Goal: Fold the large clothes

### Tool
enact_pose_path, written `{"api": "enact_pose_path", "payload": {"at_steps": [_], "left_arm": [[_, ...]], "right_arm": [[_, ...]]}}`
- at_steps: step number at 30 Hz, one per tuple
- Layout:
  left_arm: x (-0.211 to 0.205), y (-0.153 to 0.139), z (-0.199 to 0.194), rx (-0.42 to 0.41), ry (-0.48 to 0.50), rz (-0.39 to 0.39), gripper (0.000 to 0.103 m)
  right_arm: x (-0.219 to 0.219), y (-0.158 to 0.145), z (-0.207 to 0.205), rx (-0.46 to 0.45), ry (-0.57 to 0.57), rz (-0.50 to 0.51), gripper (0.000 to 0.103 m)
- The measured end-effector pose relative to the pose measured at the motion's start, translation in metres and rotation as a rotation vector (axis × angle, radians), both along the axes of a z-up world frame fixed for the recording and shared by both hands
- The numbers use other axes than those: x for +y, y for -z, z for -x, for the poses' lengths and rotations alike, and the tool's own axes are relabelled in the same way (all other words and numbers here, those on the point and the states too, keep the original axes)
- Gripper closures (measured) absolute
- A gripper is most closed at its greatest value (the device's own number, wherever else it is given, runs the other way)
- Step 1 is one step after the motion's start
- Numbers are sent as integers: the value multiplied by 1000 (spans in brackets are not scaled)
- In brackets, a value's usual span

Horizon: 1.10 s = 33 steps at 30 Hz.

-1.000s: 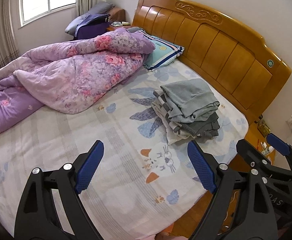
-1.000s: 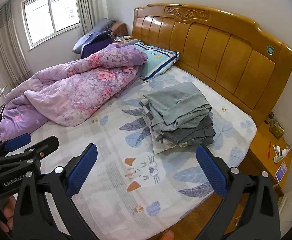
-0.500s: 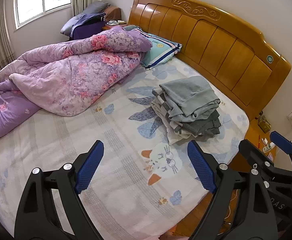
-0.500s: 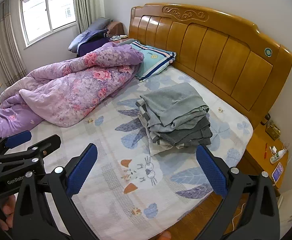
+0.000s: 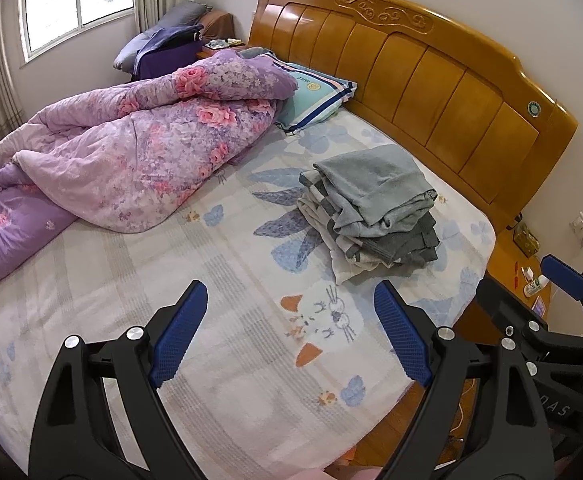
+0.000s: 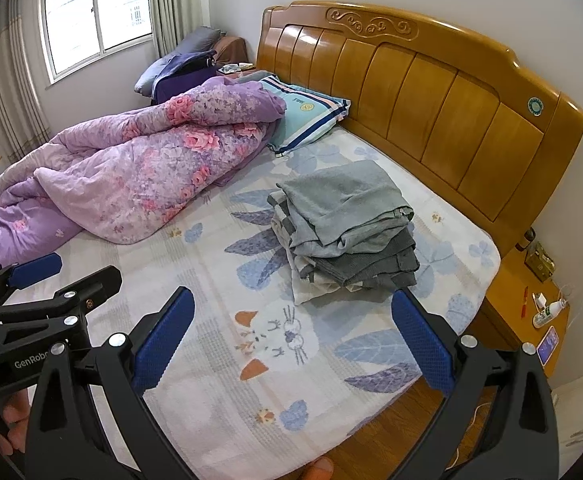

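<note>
A pile of folded grey and striped clothes [image 5: 375,208] [image 6: 347,232] lies on the bed near the headboard, on the right half of the mattress. My left gripper [image 5: 291,316] hovers open above the near part of the printed sheet, well short of the pile, nothing between its blue pads. My right gripper [image 6: 291,320] is open too, over the near edge of the bed, with the pile just beyond its right finger. Each gripper shows in the other's view: the right gripper [image 5: 563,280] at the right edge, the left gripper [image 6: 39,276] at the left edge.
A crumpled purple floral quilt [image 5: 131,152] [image 6: 131,172] covers the left of the bed [image 5: 231,280]. A striped turquoise pillow [image 6: 303,116] leans by the wooden headboard [image 6: 431,92]. A nightstand [image 6: 531,300] with a bottle and a phone stands right of the bed. Wood floor lies below the bed's edge.
Both views shifted slightly, the bed and clothes pile sitting a little differently in frame. Both grippers stay open and empty; the clothes have not moved.
</note>
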<state>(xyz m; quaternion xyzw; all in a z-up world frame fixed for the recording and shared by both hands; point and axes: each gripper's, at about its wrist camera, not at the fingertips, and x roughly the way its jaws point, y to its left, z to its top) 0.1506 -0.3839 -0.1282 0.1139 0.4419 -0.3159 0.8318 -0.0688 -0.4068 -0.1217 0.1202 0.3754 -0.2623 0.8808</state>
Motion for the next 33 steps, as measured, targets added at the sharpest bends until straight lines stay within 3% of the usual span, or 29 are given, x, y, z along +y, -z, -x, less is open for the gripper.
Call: {"api": "enact_pose_path", "payload": {"at_steps": [33], "left_arm": [[6, 2, 4, -8, 30, -20, 17]], "right_arm": [[-2, 3, -1, 6, -9, -7, 8]]}}
